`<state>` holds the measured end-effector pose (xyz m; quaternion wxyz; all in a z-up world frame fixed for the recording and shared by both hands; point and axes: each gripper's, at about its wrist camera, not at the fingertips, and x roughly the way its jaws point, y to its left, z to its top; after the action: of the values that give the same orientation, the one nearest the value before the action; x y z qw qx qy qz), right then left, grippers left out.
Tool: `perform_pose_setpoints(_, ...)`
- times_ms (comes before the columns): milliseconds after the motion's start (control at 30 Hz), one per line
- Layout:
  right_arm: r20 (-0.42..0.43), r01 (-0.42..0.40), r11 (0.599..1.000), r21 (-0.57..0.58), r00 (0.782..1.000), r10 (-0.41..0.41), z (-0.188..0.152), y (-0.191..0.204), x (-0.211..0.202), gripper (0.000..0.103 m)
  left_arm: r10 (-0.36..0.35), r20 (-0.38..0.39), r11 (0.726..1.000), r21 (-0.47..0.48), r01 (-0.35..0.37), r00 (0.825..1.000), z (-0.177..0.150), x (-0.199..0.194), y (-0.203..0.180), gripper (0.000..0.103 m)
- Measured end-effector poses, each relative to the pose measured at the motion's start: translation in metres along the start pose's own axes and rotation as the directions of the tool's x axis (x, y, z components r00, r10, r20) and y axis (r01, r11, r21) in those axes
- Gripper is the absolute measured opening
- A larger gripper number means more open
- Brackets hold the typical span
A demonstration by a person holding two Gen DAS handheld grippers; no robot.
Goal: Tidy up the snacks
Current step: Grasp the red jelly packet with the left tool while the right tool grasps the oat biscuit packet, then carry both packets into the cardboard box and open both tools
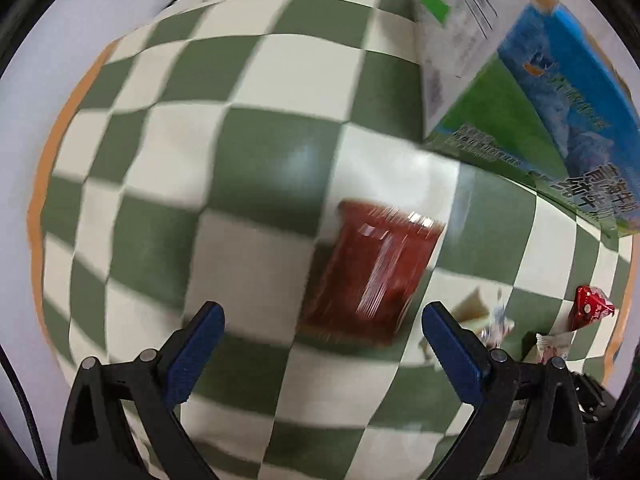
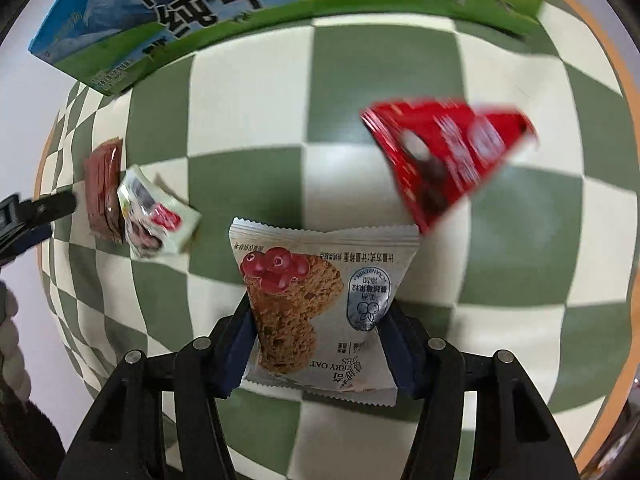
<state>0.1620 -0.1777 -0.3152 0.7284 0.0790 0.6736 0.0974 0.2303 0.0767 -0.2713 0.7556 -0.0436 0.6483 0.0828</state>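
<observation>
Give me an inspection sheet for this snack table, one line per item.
Surface: green and white checked cloth on an orange-edged table.
Job's things: oat cookie packet; dark red packet lying flat; red triangular packet; small white packet touching the dark red one.
Clutter: milk carton box at the far edge.
Grippers: right hand-held gripper shut on the oat cookie packet; left hand-held gripper open above the dark red packet, holding nothing.
Cables: a thin black cable at the left view's edge.
Surroundings: pale floor beyond the table; otherwise too blurred to tell.
</observation>
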Motion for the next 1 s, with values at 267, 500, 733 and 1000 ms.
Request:
perform_pose_setpoints(267,-0.034,0.007,1.0,0.016,0.999,-0.007,0.007,0.001,0.006,0.063,-0.042,-0.028,0.996,0.082,0.044,0.999,0.009,0.026,-0.024,0.053)
perform_pose_setpoints(500,-0.05,0.011,1.0,-0.017,0.999,-0.012,0.01,0.023,0.017,0.061,-0.059,-0.101,0.997,0.041,0.064,0.993,-0.056,0.029,-0.012,0.052)
perform_pose_setpoints(733,-0.098,0.036,0.998,-0.058,0.994,-0.042,-0.005,0.038,0.033,0.075,-0.05,-0.15,0.996,0.064,0.06,0.987,-0.091,0.048,-0.026,0.057)
perform_pose_setpoints(1000,-0.028,-0.005,0.999,-0.051,1.0,0.003,0.006,0.048,0.0,0.054,-0.133,-0.111,0.99,0.042,0.138,0.985,-0.085,0.01,-0.038,0.052)
